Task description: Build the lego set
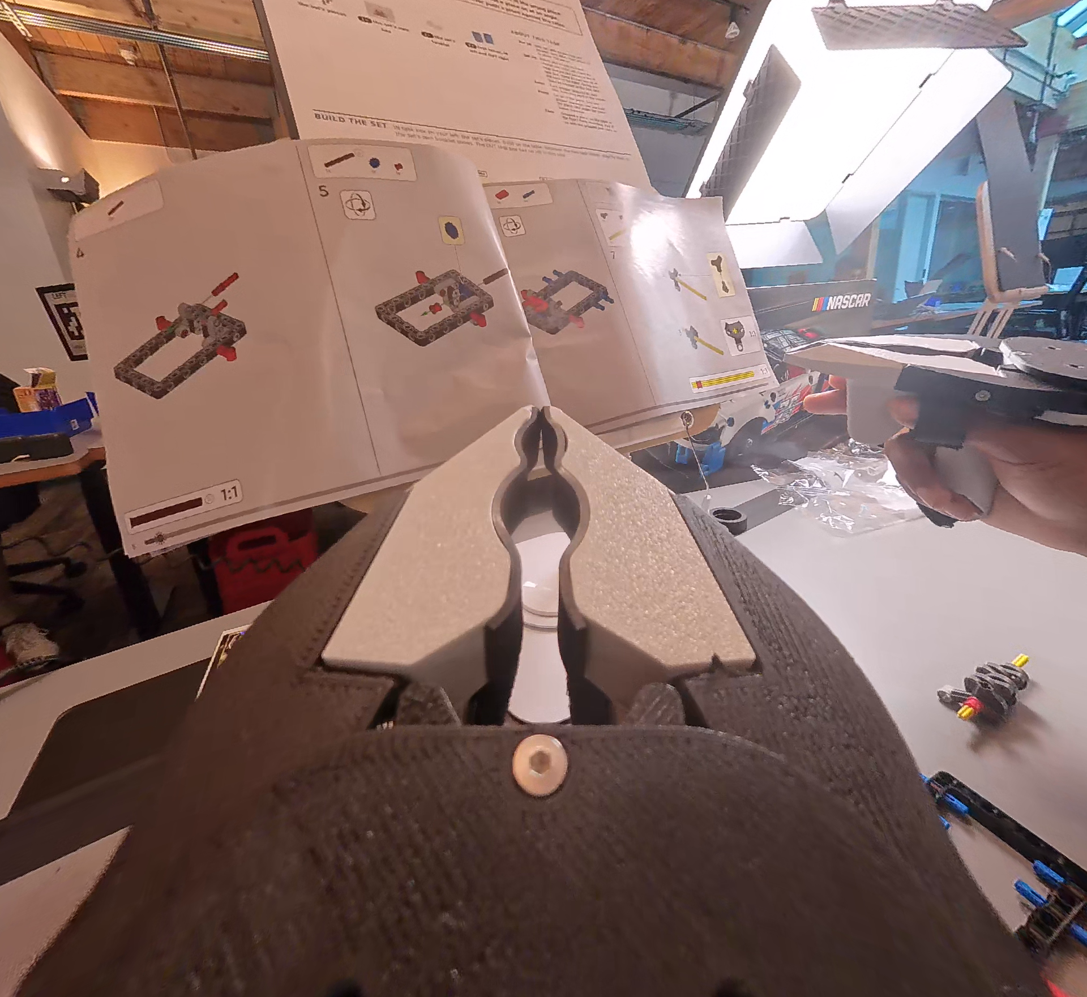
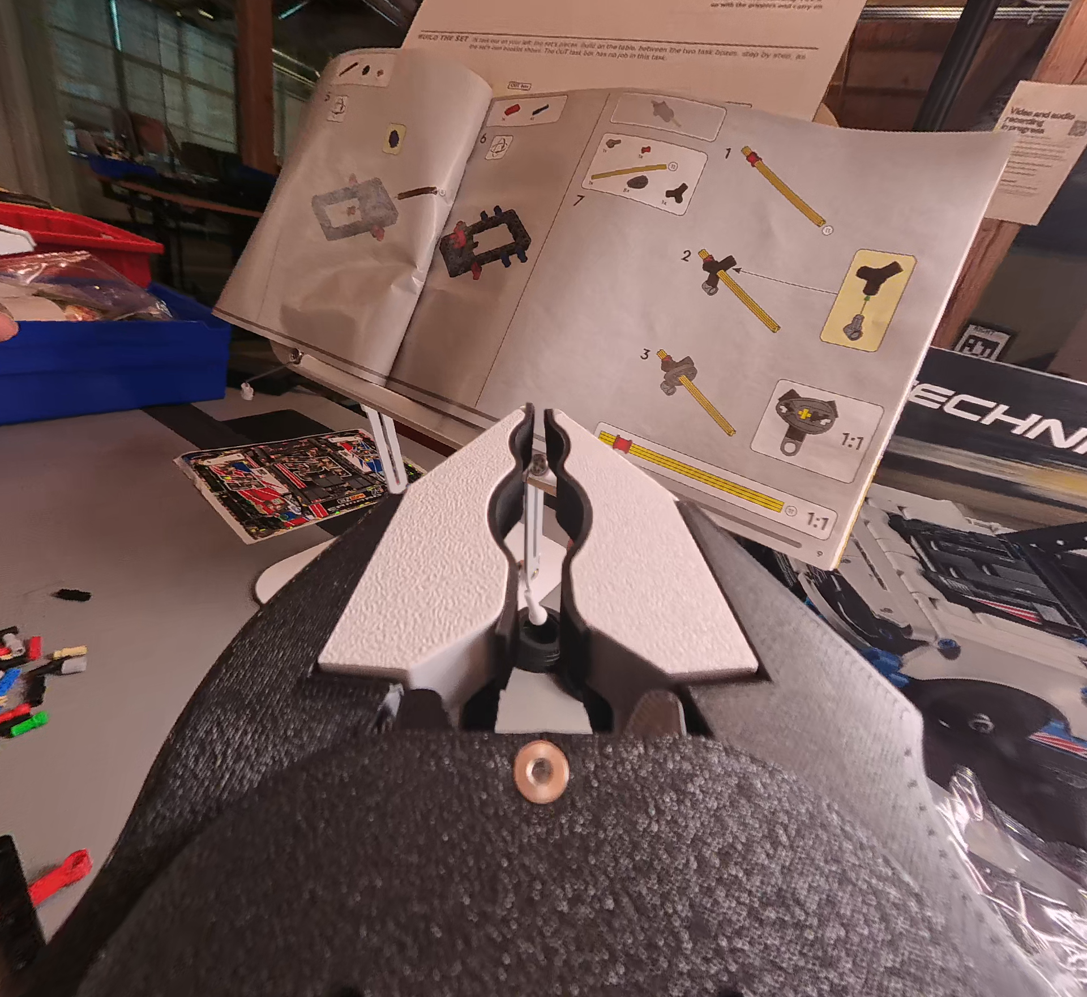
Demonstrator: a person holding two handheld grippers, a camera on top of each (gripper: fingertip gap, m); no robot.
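My left gripper point(image 1: 540, 413) is shut and empty, raised in front of the open instruction booklet point(image 1: 364, 322) on its stand. My right gripper point(image 2: 538, 416) is shut and empty too, facing the booklet's right page point(image 2: 676, 292). It also shows in the left wrist view point(image 1: 794, 355), held by a hand at the right. A small black sub-assembly with a yellow axle point(image 1: 988, 689) lies on the table. A black frame with blue pins point(image 1: 1012, 851) lies at the lower right. Several loose small pieces point(image 2: 29, 680) lie at the left in the right wrist view.
A blue bin point(image 2: 112, 363) with bagged parts and a red bin point(image 2: 76, 239) stand at the left. A sticker sheet point(image 2: 282, 480) lies by the stand's white base. The set's box point(image 2: 1000, 427) stands behind on the right. Clear plastic wrap point(image 1: 835, 486) lies on the table. There is about 25 cm between the tips of the two grippers.
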